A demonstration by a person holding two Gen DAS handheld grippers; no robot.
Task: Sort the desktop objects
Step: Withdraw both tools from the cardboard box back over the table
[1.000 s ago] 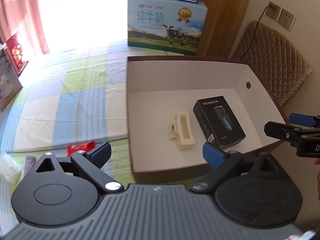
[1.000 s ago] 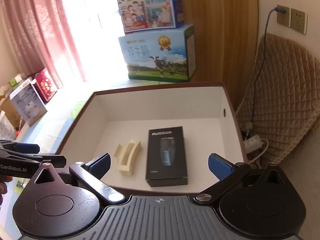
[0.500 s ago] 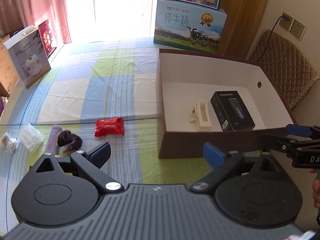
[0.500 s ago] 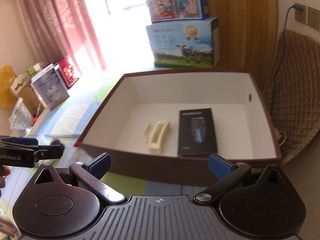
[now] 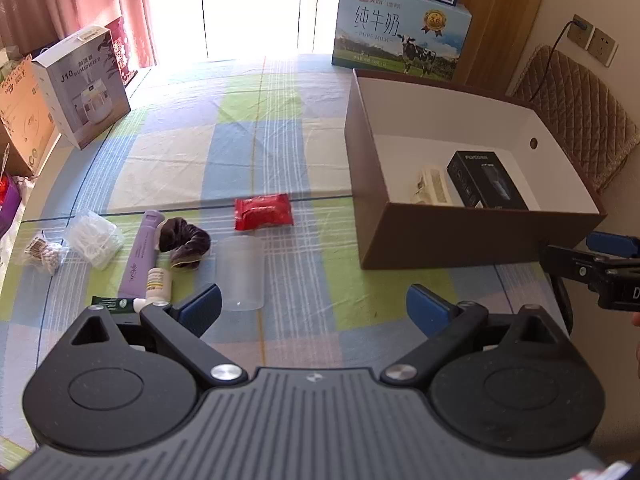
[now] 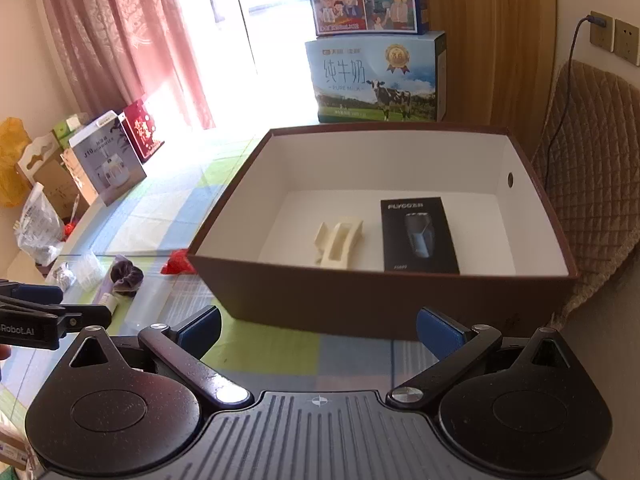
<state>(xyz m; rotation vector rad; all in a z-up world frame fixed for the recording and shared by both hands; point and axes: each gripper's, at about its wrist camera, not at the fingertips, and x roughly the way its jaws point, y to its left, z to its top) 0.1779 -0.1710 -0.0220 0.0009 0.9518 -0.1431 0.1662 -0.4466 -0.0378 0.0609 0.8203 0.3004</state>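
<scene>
My left wrist camera looks down over the checked tablecloth (image 5: 256, 128) from well back; my right sits nearer the brown box (image 6: 384, 300) — both share that box (image 5: 460, 236).

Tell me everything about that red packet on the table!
The red packet is a small, shiny, crinkly wrapper, like plastic, puffy in the middle with flat sealed ends. It looks unopened and lies flat on the checked tablecloth, left of the big brown box and just beyond the clear cup. Nothing touches it but the cloth. From the right wrist camera only its corner peeks past the box.
</scene>
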